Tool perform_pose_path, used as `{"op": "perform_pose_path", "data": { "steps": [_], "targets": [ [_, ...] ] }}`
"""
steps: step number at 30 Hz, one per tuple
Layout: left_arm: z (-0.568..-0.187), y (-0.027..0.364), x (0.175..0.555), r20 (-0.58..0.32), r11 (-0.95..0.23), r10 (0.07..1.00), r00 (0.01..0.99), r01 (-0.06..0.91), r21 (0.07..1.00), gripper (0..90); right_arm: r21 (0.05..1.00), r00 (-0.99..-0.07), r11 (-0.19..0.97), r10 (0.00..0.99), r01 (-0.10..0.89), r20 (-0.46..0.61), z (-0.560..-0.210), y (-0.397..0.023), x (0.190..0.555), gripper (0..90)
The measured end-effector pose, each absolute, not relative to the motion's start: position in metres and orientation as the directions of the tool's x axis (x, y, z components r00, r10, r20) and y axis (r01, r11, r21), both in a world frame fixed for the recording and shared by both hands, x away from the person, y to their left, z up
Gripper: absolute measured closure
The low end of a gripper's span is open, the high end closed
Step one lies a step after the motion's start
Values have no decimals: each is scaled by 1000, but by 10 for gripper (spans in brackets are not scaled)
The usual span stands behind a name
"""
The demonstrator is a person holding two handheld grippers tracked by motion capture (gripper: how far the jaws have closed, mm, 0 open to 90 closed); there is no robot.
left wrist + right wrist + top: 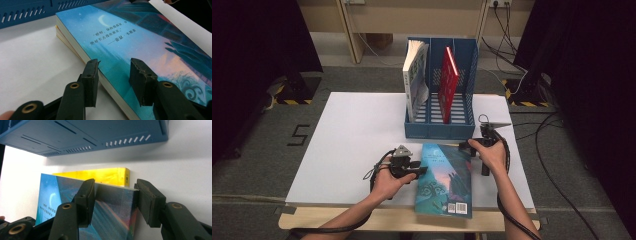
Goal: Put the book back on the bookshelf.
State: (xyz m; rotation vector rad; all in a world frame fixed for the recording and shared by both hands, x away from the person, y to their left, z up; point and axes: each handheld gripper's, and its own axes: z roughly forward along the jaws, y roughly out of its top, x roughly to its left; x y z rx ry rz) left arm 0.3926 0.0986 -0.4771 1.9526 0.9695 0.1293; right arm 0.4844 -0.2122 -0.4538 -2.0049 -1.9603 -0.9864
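Blue book point(445, 180): lies flat on the white tabletop point(347, 145), near the front edge, just in front of the blue file rack point(439, 131); its cover shows a night sky with a crescent moon and lines of print.
Yellow book point(100, 175): lies under the blue book, its edge showing at the far end, toward the rack.
Left hand-held gripper point(113, 75): at the blue book's left long edge; jaws about half open, one down beside the page edge, the other over the cover; whether the pads press on the book cannot be told.
Right hand-held gripper point(115, 200): at the blue book's far right corner; jaws parted and set astride that corner, one over the cover, the other outside the edge, with a gap at the outer pad.
File rack: stands upright behind the books and holds a white-covered book point(414, 82) in its left slot and a red book point(448, 82) leaning in the middle.
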Motion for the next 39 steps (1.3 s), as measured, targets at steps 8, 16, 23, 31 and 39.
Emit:
{"op": "perform_pose_path", "data": {
  "steps": [8, 16, 23, 31, 39],
  "targets": [
    [-477, 98, 391, -270, -266, 678, 684, 571, 777, 595, 304, -99, -92, 824, 948, 558, -459, -214, 486, 471],
    [-477, 98, 391, -268, -267, 678, 685, 569, 778, 596, 260, -92, -84, 797, 962, 597, -465, -217, 485, 434],
    [-477, 98, 392, -268, -269, 677, 685, 569, 777, 595, 234, -93, -77, 767, 969, 635, -471, -218, 483, 422],
    [-477, 98, 392, -269, -269, 675, 687, 568, 778, 595, 225, -70, -96, 773, 970, 630, -465, -220, 483, 517],
    [-474, 102, 391, -281, -277, 674, 683, 586, 761, 611, 241, -69, -103, 786, 965, 614, -457, -217, 480, 584]
  ]
}}
